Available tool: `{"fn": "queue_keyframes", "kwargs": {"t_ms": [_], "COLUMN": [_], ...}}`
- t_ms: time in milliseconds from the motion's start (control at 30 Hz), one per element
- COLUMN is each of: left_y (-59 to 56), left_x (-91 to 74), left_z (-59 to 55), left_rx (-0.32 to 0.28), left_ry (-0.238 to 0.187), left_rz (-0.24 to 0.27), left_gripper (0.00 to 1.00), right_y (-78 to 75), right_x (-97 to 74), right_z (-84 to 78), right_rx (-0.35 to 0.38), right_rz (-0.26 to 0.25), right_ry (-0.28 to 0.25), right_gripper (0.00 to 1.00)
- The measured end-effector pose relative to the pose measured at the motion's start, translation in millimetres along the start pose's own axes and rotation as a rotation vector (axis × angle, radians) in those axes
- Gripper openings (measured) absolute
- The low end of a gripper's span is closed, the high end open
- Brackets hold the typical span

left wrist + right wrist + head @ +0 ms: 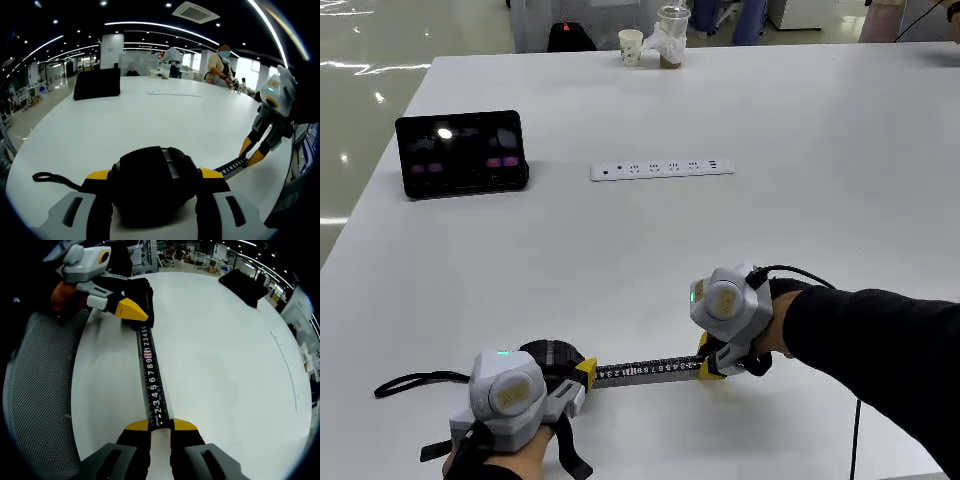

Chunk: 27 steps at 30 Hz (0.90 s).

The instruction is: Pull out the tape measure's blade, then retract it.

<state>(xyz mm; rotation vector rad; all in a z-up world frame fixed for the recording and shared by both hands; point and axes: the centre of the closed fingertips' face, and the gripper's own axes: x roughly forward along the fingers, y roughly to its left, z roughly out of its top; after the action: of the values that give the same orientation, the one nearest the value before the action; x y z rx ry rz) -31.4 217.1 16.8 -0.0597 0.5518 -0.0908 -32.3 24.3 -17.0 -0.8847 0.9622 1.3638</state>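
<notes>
In the lower left of the head view, the left claw (582, 375) is clamped on the black tape measure (552, 358), which rests on the white surface (770, 180). The blade (645, 370) lies flat along the surface, running right to the right claw (710, 366), whose yellow tips are pinched together on its end.

The right gripper view makes the blade's printed numbers legible. They climb the frame from that claw's own jaws to the case at upper left. In the head view these marks are too small to read.

The left gripper view shows the case seated between both yellow tips. A black strap (52, 179) trails off at lower left, and people (220, 62) stand beyond the far edge.

The head view takes in a dark tablet (462, 152) at upper left, a white power strip (662, 169) near centre, and cups (655, 45) at the top.
</notes>
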Motion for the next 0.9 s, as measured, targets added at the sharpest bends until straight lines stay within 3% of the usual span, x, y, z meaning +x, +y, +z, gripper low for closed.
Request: {"fn": "queue_keyframes", "kwargs": {"t_ms": [900], "left_y": [0.9], "left_x": [0.6], "left_z": [-0.2], "left_rx": [-0.001], "left_ry": [0.000], "left_rz": [0.003], "left_gripper": [0.62], "right_y": [1.1], "right_x": [4.2], "right_z": [8.7], "right_rx": [0.001], "right_rz": [-0.004], "right_ry": [0.007], "right_gripper": [0.11]}}
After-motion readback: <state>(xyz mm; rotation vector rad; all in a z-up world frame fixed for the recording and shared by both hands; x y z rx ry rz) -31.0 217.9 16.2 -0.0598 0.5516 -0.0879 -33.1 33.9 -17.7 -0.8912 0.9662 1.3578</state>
